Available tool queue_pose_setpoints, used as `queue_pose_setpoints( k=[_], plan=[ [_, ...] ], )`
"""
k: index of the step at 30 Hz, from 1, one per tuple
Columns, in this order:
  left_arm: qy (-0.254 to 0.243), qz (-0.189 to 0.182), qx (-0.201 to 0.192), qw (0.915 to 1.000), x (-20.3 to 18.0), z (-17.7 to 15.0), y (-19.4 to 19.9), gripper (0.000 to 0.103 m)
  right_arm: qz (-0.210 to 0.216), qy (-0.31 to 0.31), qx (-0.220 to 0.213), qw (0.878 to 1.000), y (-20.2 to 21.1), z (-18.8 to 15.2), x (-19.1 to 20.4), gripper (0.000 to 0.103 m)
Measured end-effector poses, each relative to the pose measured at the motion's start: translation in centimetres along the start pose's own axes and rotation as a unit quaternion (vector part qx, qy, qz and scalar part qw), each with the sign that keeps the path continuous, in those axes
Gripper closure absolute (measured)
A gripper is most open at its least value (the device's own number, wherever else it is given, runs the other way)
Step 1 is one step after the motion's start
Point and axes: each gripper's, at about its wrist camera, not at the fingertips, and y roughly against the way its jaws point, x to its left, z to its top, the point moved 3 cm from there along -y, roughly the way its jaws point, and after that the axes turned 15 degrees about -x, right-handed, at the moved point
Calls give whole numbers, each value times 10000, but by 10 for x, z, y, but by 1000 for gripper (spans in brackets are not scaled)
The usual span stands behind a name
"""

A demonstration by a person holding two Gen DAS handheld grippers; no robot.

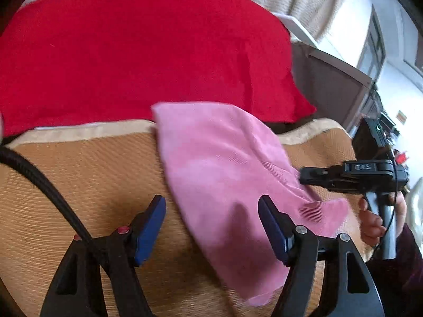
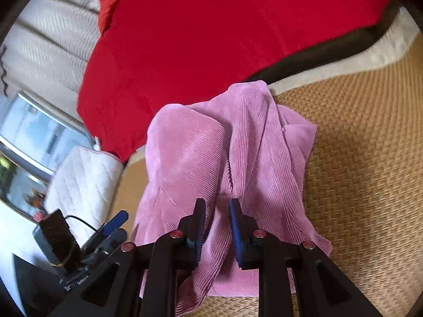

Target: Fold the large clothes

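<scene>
Nearest, the left gripper [image 1: 211, 227] hangs over the woven mat [image 1: 79, 174] with its blue pads spread wide and nothing pinched between them. The right gripper [image 2: 216, 227] has its jaws parted only a little; the pink ribbed garment [image 2: 224, 153] lies beneath the gap, apparently not clamped. That garment sits bunched and partly folded on the mat, its far end reaching the mat's pale border. Beyond it lies a big red cloth [image 2: 211, 26], and past that a cream knitted blanket [image 2: 47, 26].

Garment [image 2: 227, 158] lies on the mat [image 2: 364, 158], cushion [image 2: 211, 39] behind it
</scene>
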Motion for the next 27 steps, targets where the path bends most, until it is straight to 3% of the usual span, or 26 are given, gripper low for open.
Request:
queue_pose_setpoints(
  k=[1, 4, 6, 9, 13, 15, 16, 17, 18, 20, 24, 27],
  plan=[
    [-50, 121, 11, 9999, 10, -7, -1, 30, 64, -77, 1, 10000, -1, 0, 0, 72],
    [4, 253, 333, 9991, 26, -19, 0, 29, 133, -196, -181, 9996, 4, 4, 0, 23],
    [124, 134, 569, 9982, 27, -34, -8, 29, 127, -209, -252, 9994, 8, 6, -2, 22],
    [162, 71, 537, 9984, 27, -37, -6, 29, 460, -455, -129, 9978, 7, 2, -5, 22],
    [447, -59, 640, 9969, 30, -41, -11, 29, 499, -505, 205, 9973, -22, -9, -1, 24],
    [478, -56, 650, 9967, 30, -43, -13, 29, 605, -495, 450, 9959, -40, -17, 9, 32],
    [461, -32, 626, 9970, 29, -45, -14, 29, 603, -328, 590, 9959, -49, -22, 19, 45],
    [428, 5, 617, 9972, 27, -45, -15, 29, 511, -113, 643, 9966, -56, -25, 27, 68],
    [411, 31, 601, 9973, 26, -42, -17, 30, 324, 180, 637, 9973, -60, -25, 38, 70],
    [498, -13, 523, 9974, 23, -35, -18, 31, 241, 447, 335, 9981, -53, -16, 52, 82],
    [407, -184, -15, 9990, -2, -1, -13, 30, 198, 978, -579, 9933, -13, 12, 84, 86],
    [59, -320, -248, 9992, -36, 10, -18, 29, -182, 1425, -1078, 9837, 4, 28, 89, 87]
  ],
)
